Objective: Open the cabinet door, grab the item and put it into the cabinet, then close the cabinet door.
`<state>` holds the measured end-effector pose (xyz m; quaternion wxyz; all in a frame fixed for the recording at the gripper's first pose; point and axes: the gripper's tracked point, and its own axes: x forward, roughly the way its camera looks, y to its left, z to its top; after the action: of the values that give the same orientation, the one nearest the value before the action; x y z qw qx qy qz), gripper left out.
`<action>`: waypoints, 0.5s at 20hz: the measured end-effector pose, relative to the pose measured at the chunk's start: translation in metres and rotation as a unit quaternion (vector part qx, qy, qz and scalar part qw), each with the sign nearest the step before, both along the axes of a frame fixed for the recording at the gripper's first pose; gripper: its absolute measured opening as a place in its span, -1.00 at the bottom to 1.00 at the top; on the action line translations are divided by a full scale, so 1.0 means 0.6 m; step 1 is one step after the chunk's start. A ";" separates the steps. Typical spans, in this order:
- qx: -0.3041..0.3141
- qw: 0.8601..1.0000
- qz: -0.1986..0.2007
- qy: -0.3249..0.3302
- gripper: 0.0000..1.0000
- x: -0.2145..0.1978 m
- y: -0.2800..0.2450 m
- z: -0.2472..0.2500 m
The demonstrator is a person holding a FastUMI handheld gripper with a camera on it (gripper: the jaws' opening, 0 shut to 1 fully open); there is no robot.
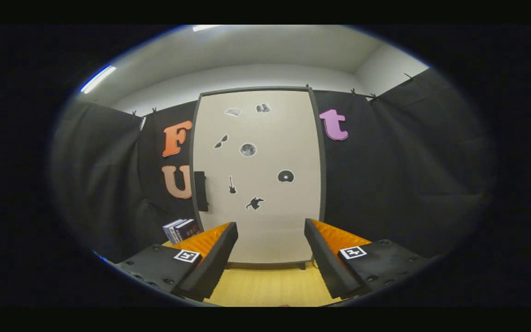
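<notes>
Hand-held gripper: your hand-held gripper (270, 240) is spread wide, nothing between the fingers (215, 249), nothing touched. It faces the cabinet squarely from a little way back.

Surface: a pale wooden surface (270, 286) runs under and between the fingers up to the foot of the cabinet.

Cabinet: the cabinet door (258, 184) stands upright just beyond the fingertips, closed, a light panel in a dark frame with small dark stickers scattered on it. A short foot shows under its right bottom corner.

Handle: a dark upright handle (200, 191) sits on the door's left edge, about mid-height. Judgement: hinges are on the right, so you pull from the left.

Handle grip: looks rigid and narrow. Close both fingers across it from the sides, near its middle, and pull in an arc; expect a light door, perhaps with some catch resistance. If you pull too hard the whole cabinet may slide on the smooth surface.

Item: the books (180, 229), a small stack or box set with spines toward you, rest on the surface left of the cabinet, just ahead of the left finger and below the handle.

Item handling: stiff, flat-sided, moderately heavy. Covers could be slick, and separate volumes could fan apart; I cannot tell whether they are bound together. Clamp across the full thickness, near the middle.

Progress: nothing started; door first.
</notes>
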<state>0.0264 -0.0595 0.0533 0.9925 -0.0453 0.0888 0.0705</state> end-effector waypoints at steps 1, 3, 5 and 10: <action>-0.004 1.000 -0.003 0.001 0.89 -0.012 -0.016 -0.002; -0.011 1.000 -0.011 -0.001 0.89 -0.035 -0.041 -0.008; -0.014 1.000 -0.017 -0.004 0.89 -0.062 -0.058 -0.016; -0.008 0.999 -0.026 -0.020 0.90 -0.107 -0.079 -0.014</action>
<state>-0.0378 -0.1068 0.0449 0.9952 -0.0520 0.0709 0.0435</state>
